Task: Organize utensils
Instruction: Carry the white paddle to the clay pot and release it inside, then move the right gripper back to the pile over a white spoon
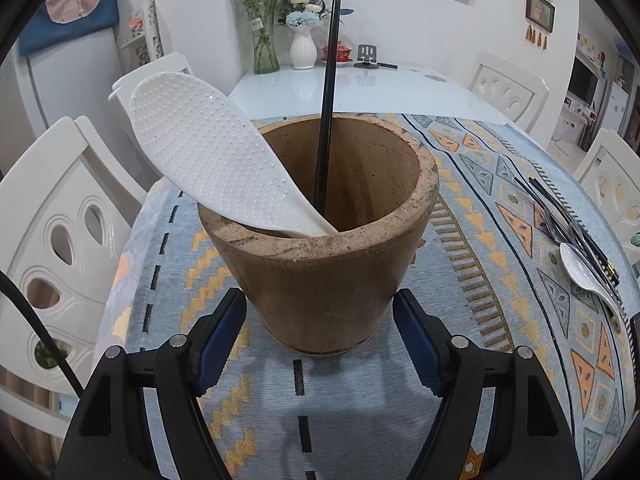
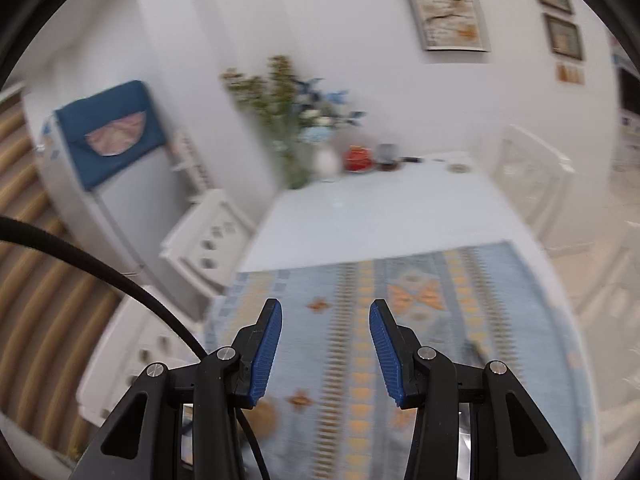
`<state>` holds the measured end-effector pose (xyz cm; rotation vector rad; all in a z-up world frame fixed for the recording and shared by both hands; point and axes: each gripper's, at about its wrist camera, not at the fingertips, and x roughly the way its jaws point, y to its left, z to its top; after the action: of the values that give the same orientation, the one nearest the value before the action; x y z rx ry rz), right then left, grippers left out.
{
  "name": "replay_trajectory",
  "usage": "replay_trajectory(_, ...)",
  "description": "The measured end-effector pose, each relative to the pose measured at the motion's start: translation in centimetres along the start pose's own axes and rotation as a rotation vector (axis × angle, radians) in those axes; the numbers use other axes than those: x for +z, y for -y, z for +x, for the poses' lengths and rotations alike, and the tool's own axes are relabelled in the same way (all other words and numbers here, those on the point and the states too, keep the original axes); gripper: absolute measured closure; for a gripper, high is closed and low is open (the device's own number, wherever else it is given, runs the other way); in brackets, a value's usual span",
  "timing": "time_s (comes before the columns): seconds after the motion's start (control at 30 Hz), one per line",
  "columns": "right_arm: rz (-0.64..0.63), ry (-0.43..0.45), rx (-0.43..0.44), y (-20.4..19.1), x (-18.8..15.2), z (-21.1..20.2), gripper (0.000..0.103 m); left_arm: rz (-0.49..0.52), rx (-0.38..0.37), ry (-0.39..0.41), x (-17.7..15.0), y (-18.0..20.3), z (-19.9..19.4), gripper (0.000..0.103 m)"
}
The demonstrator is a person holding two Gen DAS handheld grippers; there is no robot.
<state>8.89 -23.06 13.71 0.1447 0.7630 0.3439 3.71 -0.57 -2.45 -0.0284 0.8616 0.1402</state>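
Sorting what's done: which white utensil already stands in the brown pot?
The dimpled white rice paddle, leaning on the pot's rim; the white spoon lies on the cloth.

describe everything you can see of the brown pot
The brown pot is a tapered, open-topped container, wider at its thick rim than at its base, with a rough, speckled clay-like surface. It stands upright on the patterned cloth. A white rice paddle leans on its rim, and a black chopstick stands inside. The left tongs flank its base, pads against its sides.

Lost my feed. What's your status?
Left gripper shut on pot. Right gripper open, empty. Rice paddle, chopstick potted. Nothing blocking.
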Motion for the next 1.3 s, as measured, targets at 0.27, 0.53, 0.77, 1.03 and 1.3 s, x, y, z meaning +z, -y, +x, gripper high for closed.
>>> replay_trajectory(0.27, -0.082, -0.39, -0.226, 5.6, -8.5, 5.5, 0.059, -0.032, 0.004, -0.012, 0.0, 0.0, 0.1, 0.028)
replay_trajectory(0.53, -0.134, -0.558, -0.256, 6.9, -15.1, 9.9, 0.059, -0.032, 0.019, -0.022, -0.1, 0.2, 0.3, 0.029)
replay_trajectory(0.77, -0.213, -0.6, -0.323, 7.3, -16.8, 12.1, 0.059, -0.038, 0.022, -0.023, 0.0, 0.3, 0.4, 0.029)
replay_trajectory(1.03, -0.186, -0.596, -0.326, 8.3, -16.5, 14.1, 0.067, -0.039, 0.029, -0.023, 0.1, 0.3, 0.5, 0.028)
replay_trajectory(1.3, -0.072, -0.561, -0.252, 9.3, -14.6, 12.9, 0.086, -0.041, 0.03, -0.024, 0.1, 0.3, 0.5, 0.028)
